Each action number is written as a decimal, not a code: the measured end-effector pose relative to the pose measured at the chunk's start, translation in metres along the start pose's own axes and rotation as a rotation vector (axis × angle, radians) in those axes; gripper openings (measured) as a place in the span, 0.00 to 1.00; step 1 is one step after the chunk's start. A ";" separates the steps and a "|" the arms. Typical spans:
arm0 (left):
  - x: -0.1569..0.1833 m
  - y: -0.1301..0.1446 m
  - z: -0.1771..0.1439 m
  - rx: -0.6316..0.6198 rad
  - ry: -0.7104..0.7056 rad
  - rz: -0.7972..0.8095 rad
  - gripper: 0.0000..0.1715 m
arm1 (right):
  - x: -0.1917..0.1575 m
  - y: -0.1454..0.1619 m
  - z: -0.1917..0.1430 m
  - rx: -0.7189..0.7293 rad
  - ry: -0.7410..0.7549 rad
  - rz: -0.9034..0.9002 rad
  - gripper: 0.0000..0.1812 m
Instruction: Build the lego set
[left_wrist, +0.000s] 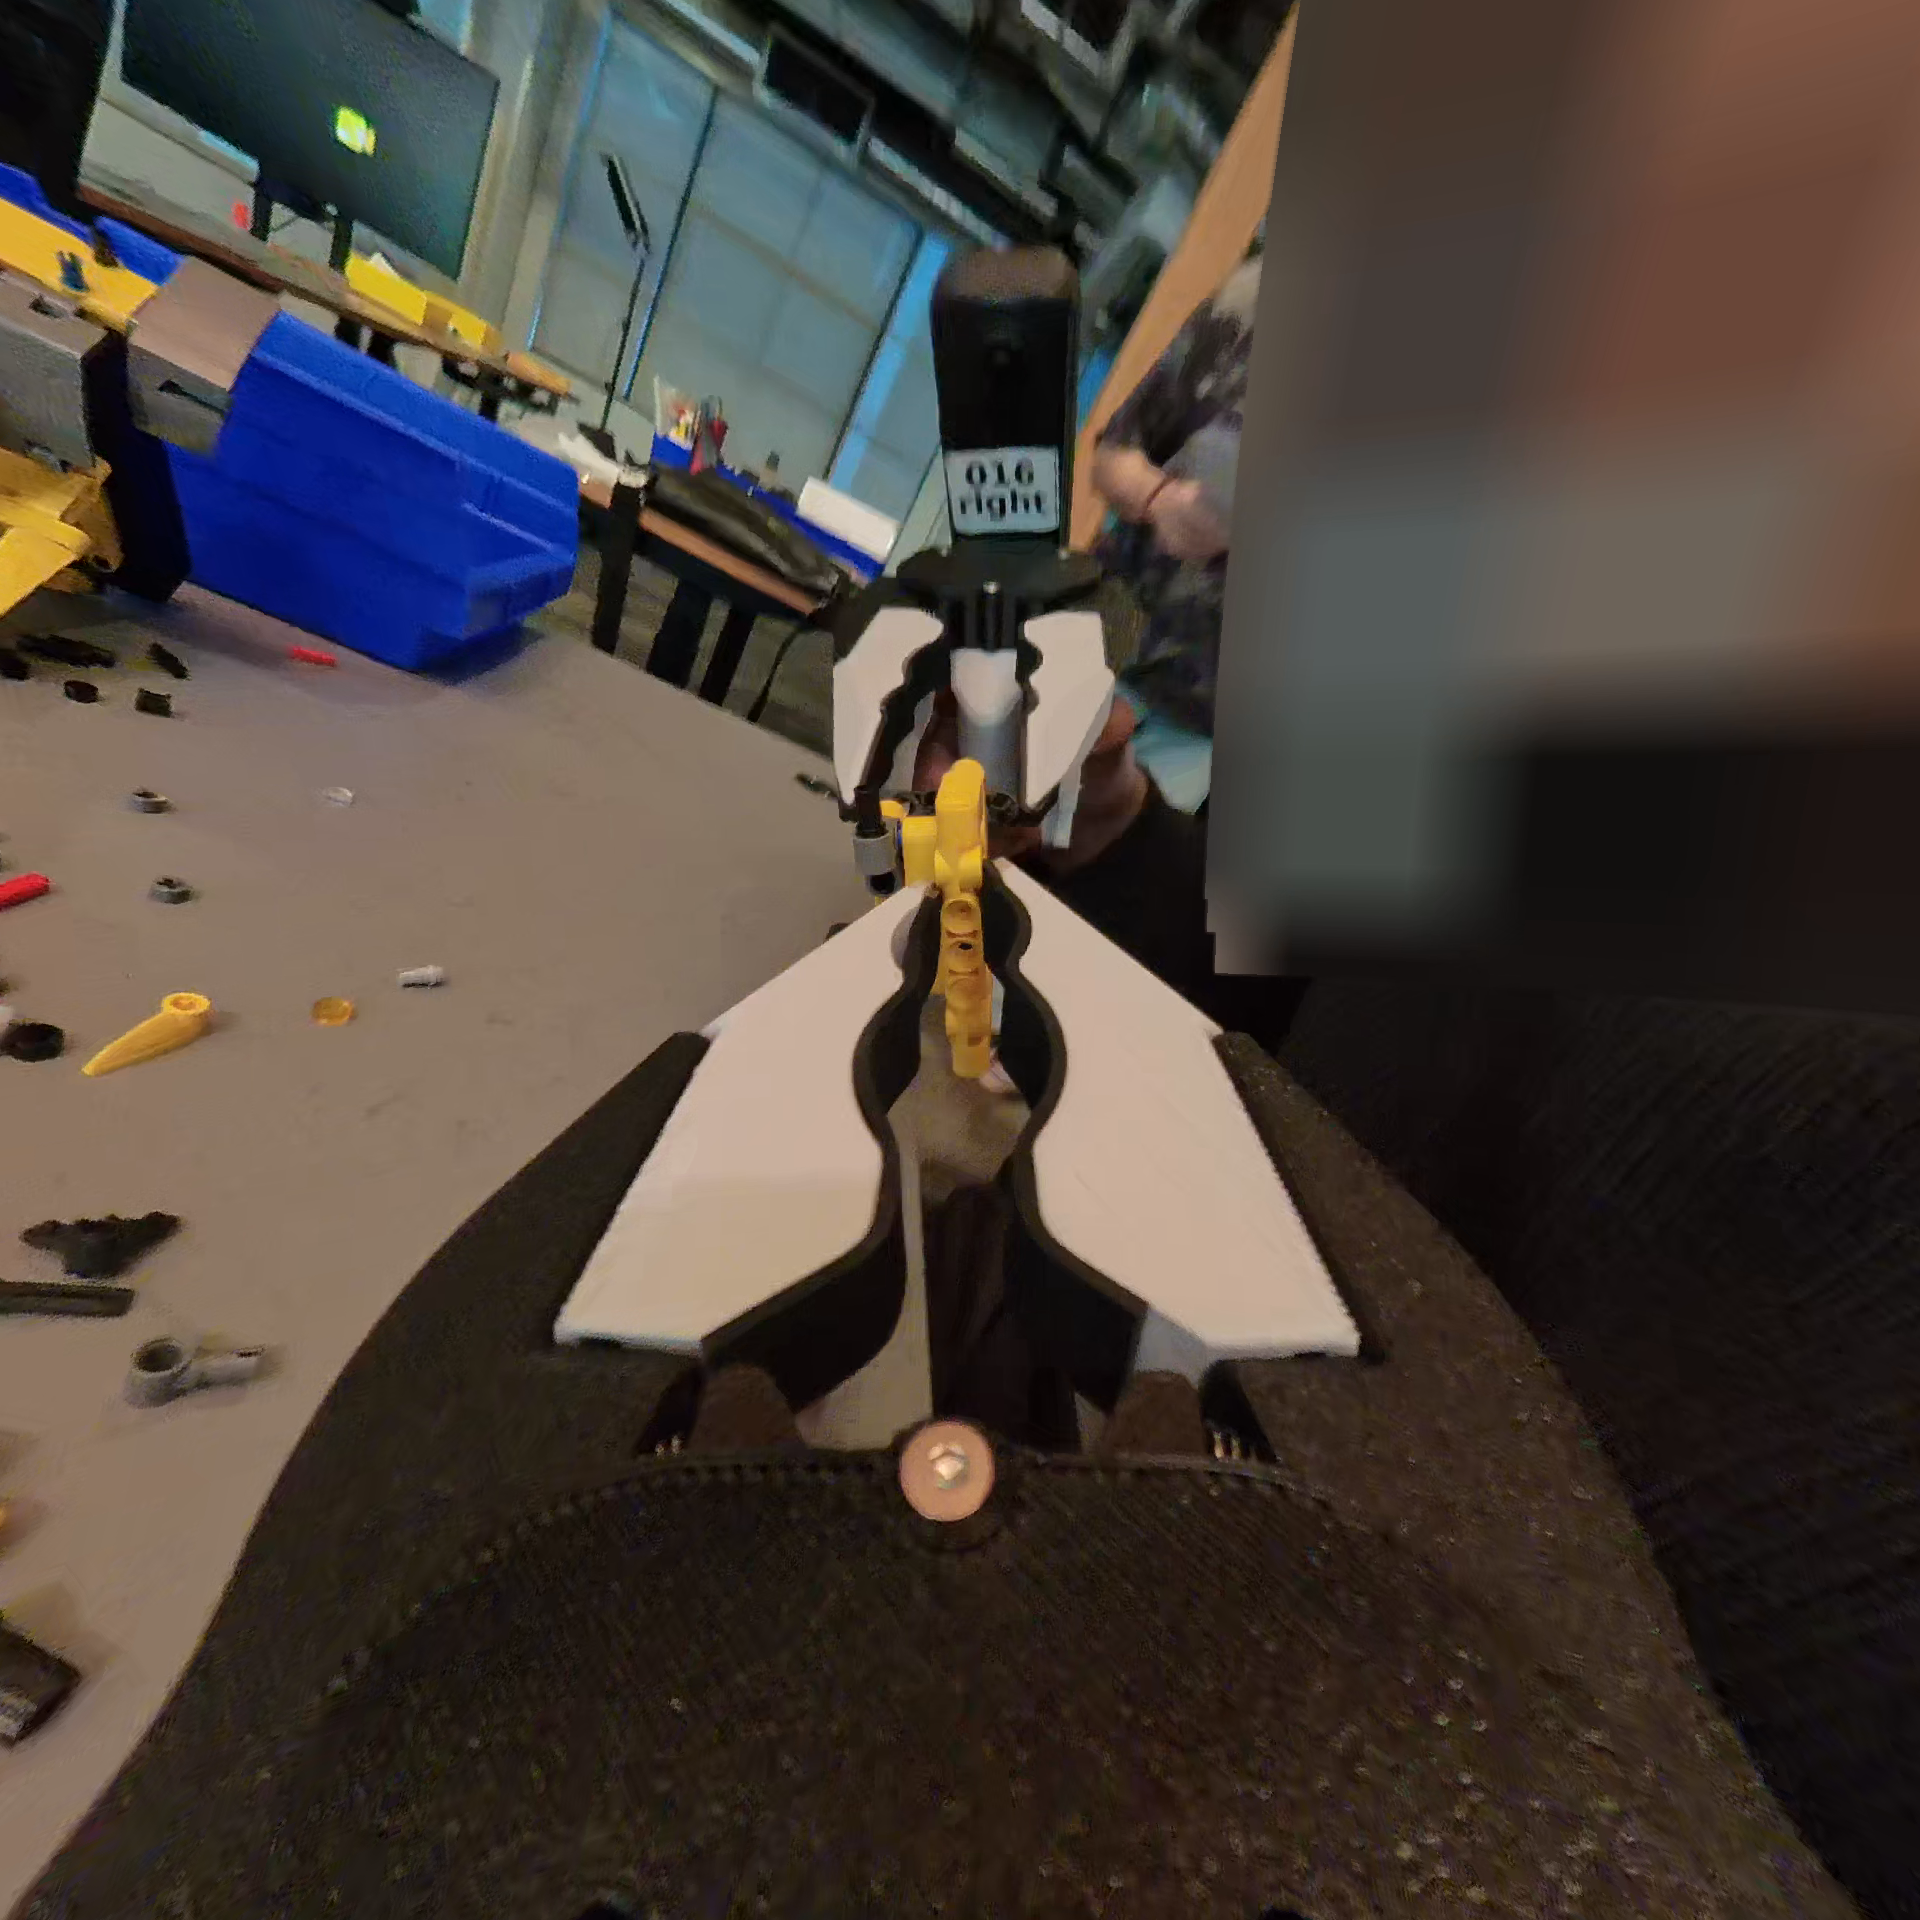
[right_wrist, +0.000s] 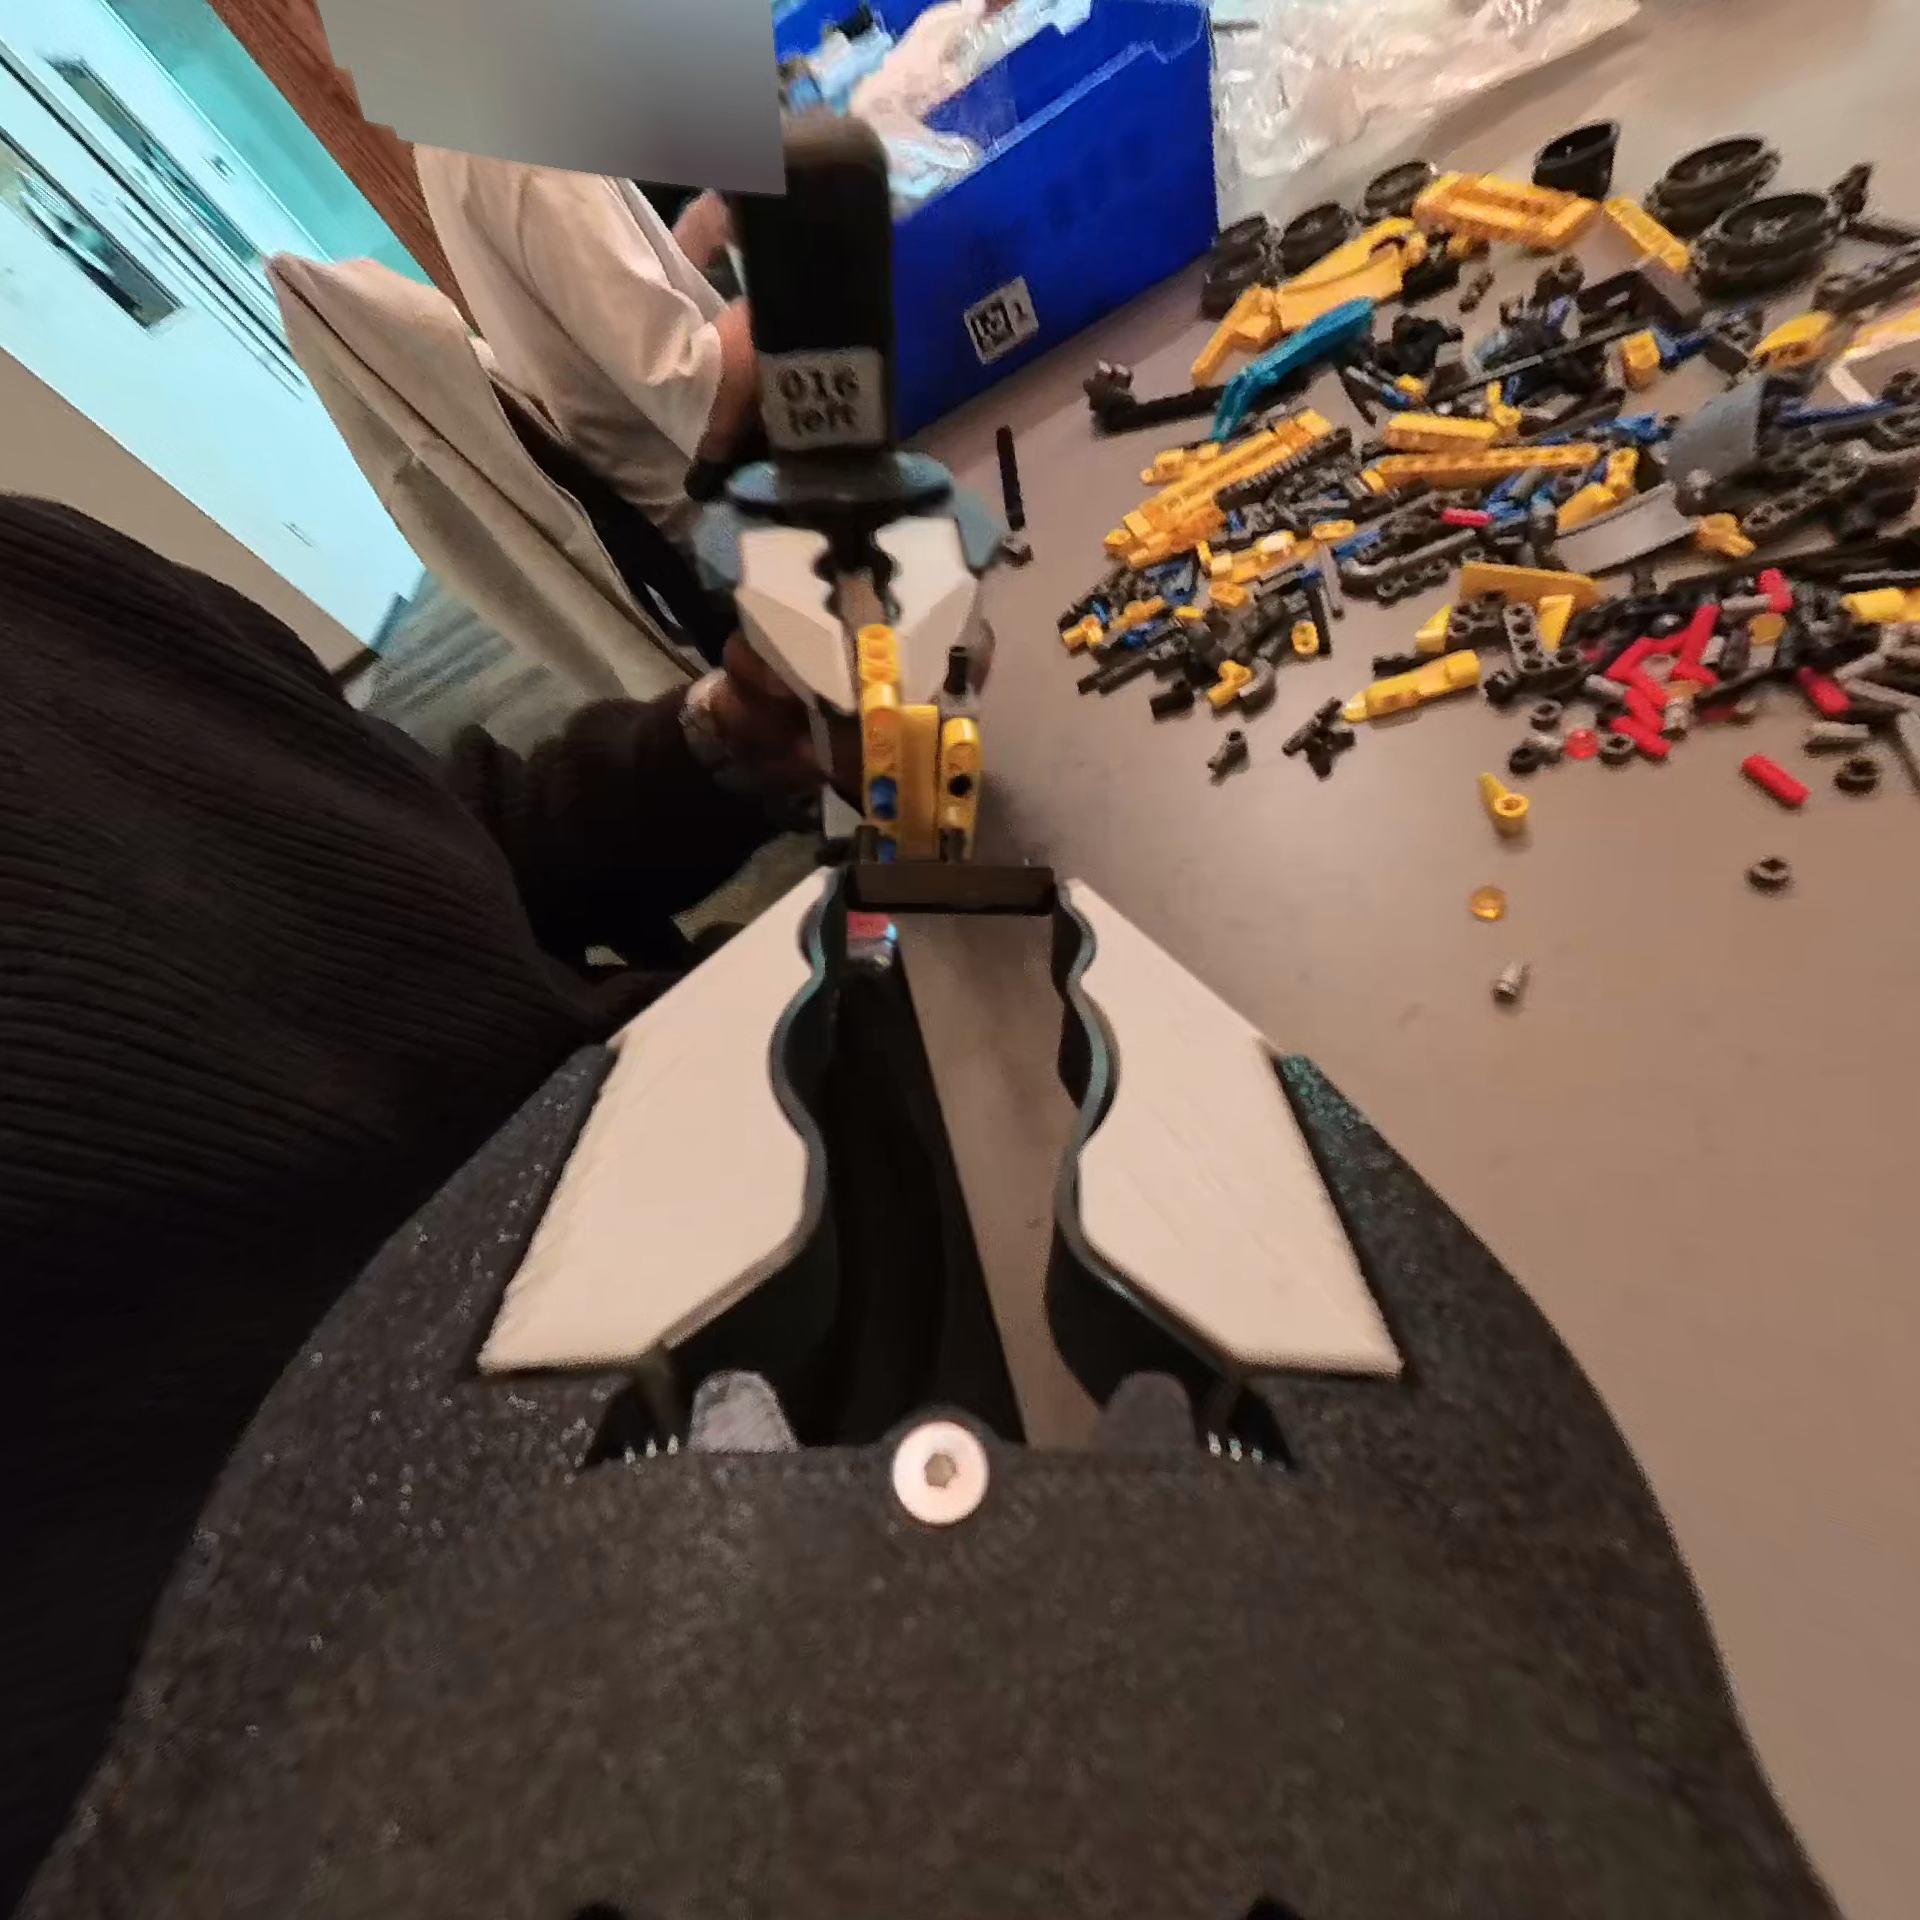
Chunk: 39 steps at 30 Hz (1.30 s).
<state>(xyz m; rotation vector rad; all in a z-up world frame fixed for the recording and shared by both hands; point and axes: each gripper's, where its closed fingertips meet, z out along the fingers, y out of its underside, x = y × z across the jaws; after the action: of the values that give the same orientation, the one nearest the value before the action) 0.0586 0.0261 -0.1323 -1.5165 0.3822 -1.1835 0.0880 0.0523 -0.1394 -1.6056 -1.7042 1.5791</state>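
Both grippers clamp the yellow beam assembly (left_wrist: 961, 914), lengthwise between left gripper (left_wrist: 961, 899) and right gripper (right_wrist: 948, 883)

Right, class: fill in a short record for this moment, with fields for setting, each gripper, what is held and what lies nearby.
setting: grey tabletop
left gripper: shut on long yellow plastic beam with holes
right gripper: shut on flat black plastic piece
joined parts: small yellow plastic block assembly sits between both grippers, above the table
nearby: heap of loose yellow, black, blue and red building pieces; blue plastic bin
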 end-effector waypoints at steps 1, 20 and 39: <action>0.000 0.004 0.001 -0.038 -0.016 0.039 0.03 | 0.004 0.005 0.000 -0.019 0.015 -0.007 0.21; 0.005 0.027 0.019 -0.211 0.017 0.073 0.03 | 0.002 0.024 0.005 -0.167 -0.012 -0.031 0.21; -0.026 0.065 0.019 -0.522 -0.025 -0.081 0.03 | 0.033 0.072 0.022 -0.251 -0.091 0.138 0.21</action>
<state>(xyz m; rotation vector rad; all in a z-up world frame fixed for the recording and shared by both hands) 0.0857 0.0355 -0.1987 -2.0076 0.6546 -1.1804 0.0955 0.0518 -0.2214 -1.8310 -1.9436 1.5734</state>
